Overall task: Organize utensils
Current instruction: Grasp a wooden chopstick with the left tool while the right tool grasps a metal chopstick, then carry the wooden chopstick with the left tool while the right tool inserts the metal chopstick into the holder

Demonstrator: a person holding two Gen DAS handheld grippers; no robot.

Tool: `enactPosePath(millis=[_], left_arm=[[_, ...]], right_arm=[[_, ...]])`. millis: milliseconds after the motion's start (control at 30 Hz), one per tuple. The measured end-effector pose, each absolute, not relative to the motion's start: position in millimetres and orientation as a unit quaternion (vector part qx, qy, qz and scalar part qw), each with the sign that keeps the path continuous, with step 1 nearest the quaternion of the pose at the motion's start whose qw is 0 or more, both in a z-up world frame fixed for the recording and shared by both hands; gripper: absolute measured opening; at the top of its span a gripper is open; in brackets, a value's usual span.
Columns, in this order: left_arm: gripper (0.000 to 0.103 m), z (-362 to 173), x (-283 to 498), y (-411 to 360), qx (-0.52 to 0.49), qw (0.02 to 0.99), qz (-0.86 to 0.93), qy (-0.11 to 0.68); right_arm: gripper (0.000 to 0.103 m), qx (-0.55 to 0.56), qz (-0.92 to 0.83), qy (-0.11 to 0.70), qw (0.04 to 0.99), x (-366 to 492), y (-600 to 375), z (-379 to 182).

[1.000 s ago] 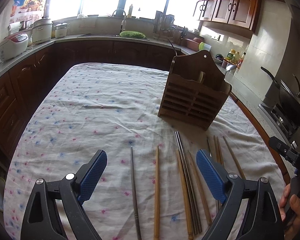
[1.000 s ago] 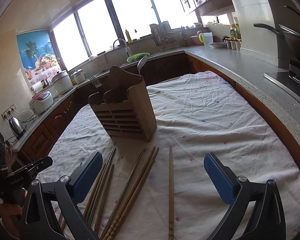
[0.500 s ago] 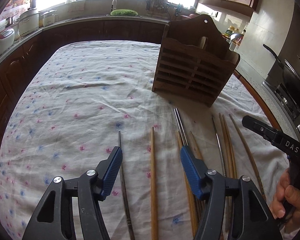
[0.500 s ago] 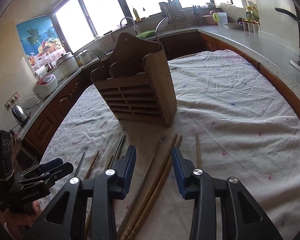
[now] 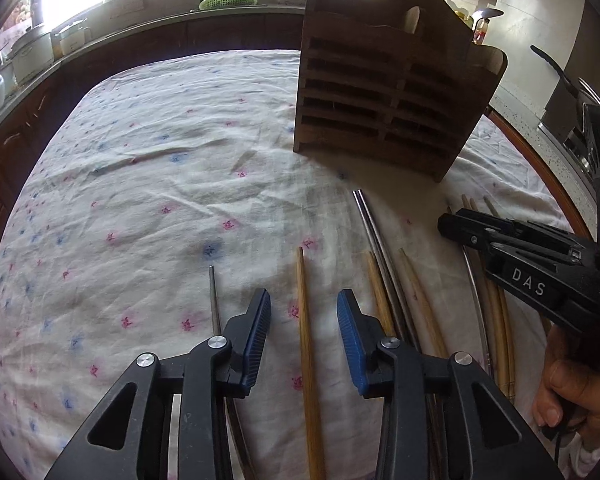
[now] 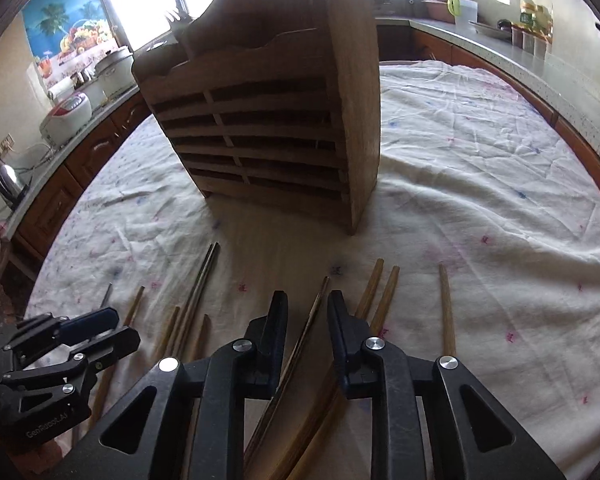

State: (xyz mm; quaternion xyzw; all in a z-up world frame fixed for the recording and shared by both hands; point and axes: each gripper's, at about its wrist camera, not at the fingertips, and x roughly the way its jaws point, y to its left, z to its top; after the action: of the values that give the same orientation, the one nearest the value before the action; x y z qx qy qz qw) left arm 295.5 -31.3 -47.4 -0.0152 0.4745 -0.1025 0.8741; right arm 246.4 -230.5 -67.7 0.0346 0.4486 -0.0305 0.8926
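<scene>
Several chopsticks lie side by side on the flowered tablecloth in front of a slatted wooden utensil holder [image 5: 396,92], also in the right wrist view [image 6: 268,120]. My left gripper [image 5: 303,312] is open, low over the cloth, its jaws straddling a light wooden chopstick [image 5: 306,328]. A thin metal chopstick [image 5: 214,300] lies just left of it, a metal pair [image 5: 374,240] to the right. My right gripper [image 6: 307,312] is open but narrow, its jaws on either side of a dark chopstick [image 6: 312,320]. Two wooden chopsticks [image 6: 380,292] lie right of it.
A single wooden chopstick [image 6: 446,312] lies farther right. The holder holds a spoon [image 5: 486,14] and a fork. Kitchen counters with rice cookers [image 6: 72,108], a kettle [image 6: 8,184] and a stove with pans [image 5: 572,92] ring the table. The other gripper shows in each view [image 5: 520,264] [image 6: 60,344].
Both grippers have moved down and forward toward the chopsticks and narrowed their jaws. The left now straddles one wooden chopstick, the right a dark one.
</scene>
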Motion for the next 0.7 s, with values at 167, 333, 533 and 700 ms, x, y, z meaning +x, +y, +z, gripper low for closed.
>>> enactPosePath(millis=[167, 333, 533, 700], left_arm=[[0.009, -48.0, 298.0, -35.7, 0.01, 0.876, -0.087, 0.474], [0.003, -43.3, 294.8, -28.5, -0.018, 0.875, -0.094, 0.475], [0.003, -8.6, 266.2, -6.4, -0.071, 0.888, -0.123, 0.438], [0.003, 29.4, 235.5, 17.1, -0.109, 0.899, -0.148, 0.397]], right_arm=[[0.01, -0.024, -0.049, 0.446, 0.894, 248.7, -214.3, -70.6], [0.006, 0.009, -0.04, 0.447, 0.894, 245.5, -220.1, -66.8], [0.005, 0.063, -0.007, 0.419, 0.906, 217.7, -225.9, -35.8], [0.004, 0.083, 0.015, 0.378, 0.922, 191.4, -219.7, 2.8]])
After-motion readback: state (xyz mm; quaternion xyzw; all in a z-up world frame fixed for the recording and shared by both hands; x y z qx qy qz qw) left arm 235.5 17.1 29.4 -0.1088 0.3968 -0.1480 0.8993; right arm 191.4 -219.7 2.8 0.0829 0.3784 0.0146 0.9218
